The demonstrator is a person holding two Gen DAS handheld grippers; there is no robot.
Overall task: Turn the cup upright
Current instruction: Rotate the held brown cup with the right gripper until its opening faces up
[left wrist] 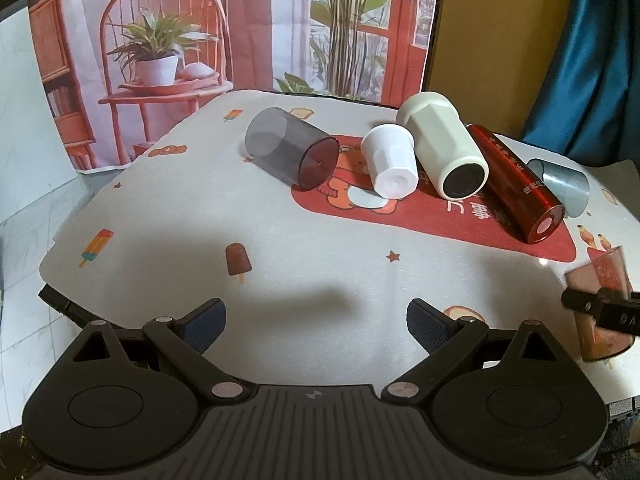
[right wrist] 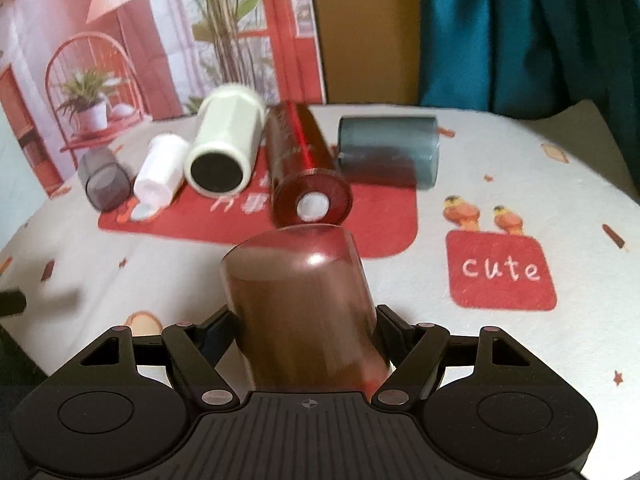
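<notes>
My right gripper (right wrist: pixel 306 332) is shut on a translucent brown cup (right wrist: pixel 300 304), tilted, base pointing away from the camera. The same cup (left wrist: pixel 600 300) shows at the right edge of the left wrist view, with a finger (left wrist: pixel 588 304) of the right gripper across it. My left gripper (left wrist: pixel 316 320) is open and empty above the near part of the table. Further back lie several cups on their sides: a smoky grey cup (left wrist: pixel 288 148), a small white cup (left wrist: pixel 390 164), a large cream cup (left wrist: pixel 444 148), a red metallic cup (left wrist: pixel 516 184) and a blue-grey cup (left wrist: pixel 560 184).
The table is covered by a white cloth (left wrist: pixel 280 240) with a red panel and cartoon prints. A printed backdrop (left wrist: pixel 200 40) stands behind it, and a blue curtain (right wrist: pixel 520 32) hangs at the back right. The table's left edge (left wrist: pixel 60 264) drops off near my left gripper.
</notes>
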